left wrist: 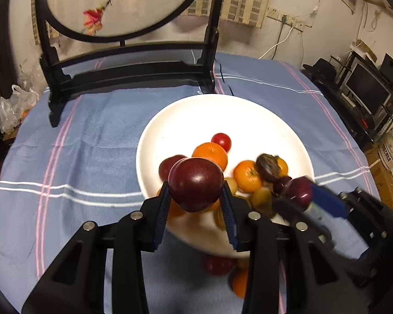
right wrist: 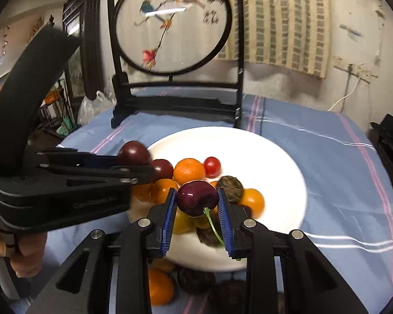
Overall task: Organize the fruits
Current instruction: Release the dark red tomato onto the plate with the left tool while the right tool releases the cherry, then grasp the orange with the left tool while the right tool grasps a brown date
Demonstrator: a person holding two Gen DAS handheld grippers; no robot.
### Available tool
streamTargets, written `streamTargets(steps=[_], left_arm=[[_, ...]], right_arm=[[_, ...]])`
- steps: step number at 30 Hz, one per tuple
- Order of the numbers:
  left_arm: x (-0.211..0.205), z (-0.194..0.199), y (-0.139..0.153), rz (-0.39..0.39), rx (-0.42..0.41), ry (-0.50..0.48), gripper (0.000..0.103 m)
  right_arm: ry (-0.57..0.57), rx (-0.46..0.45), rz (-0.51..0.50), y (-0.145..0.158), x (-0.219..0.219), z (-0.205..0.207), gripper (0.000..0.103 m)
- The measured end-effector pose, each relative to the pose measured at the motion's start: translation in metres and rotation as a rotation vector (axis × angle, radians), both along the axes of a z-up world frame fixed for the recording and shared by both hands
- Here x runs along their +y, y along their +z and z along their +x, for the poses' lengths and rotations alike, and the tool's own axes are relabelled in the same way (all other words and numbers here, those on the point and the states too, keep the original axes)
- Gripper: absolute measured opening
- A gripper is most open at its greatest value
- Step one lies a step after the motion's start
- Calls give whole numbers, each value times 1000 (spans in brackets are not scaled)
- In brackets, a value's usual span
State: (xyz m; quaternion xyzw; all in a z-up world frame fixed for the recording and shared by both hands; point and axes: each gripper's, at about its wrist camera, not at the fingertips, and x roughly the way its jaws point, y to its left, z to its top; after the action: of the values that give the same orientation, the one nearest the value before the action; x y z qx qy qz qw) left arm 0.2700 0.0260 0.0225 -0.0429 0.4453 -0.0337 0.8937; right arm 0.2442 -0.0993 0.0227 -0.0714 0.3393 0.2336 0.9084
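Above the white plate (right wrist: 275, 162), each claw is clamped on fruit: left (left wrist: 195, 201) on a plum (left wrist: 195, 183), right (right wrist: 197, 206) on a cherry (right wrist: 196, 197), stem toward the camera.

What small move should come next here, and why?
Probably lower both claws and release over the white plate. The left claw grips a dark red plum, and the right claw grips a stemmed cherry, both above the fruit pile.

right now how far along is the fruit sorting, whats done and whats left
Done: the white plate already holds a pile, including a cherry tomato and a mandarin. In hand: the left gripper clamps a dark red plum and the right gripper a stemmed cherry, both over the plate. Left: those two, plus an orange fruit and dark ones on the blue tablecloth.
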Motion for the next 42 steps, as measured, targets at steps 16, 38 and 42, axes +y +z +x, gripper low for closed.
streamTargets(steps=[16,38,42], left_arm=[[7,1,7,-10,-57,38,66],[-31,-123,-25,-17,14,-19,71],[-44,-127,-36,2,34,-42,72]], right_arm=[[-43,-10,101,2,-19,0,66],[-212,52,228,-12,-107,-82,73],[-216,62,239,-17,-115,-84,73]])
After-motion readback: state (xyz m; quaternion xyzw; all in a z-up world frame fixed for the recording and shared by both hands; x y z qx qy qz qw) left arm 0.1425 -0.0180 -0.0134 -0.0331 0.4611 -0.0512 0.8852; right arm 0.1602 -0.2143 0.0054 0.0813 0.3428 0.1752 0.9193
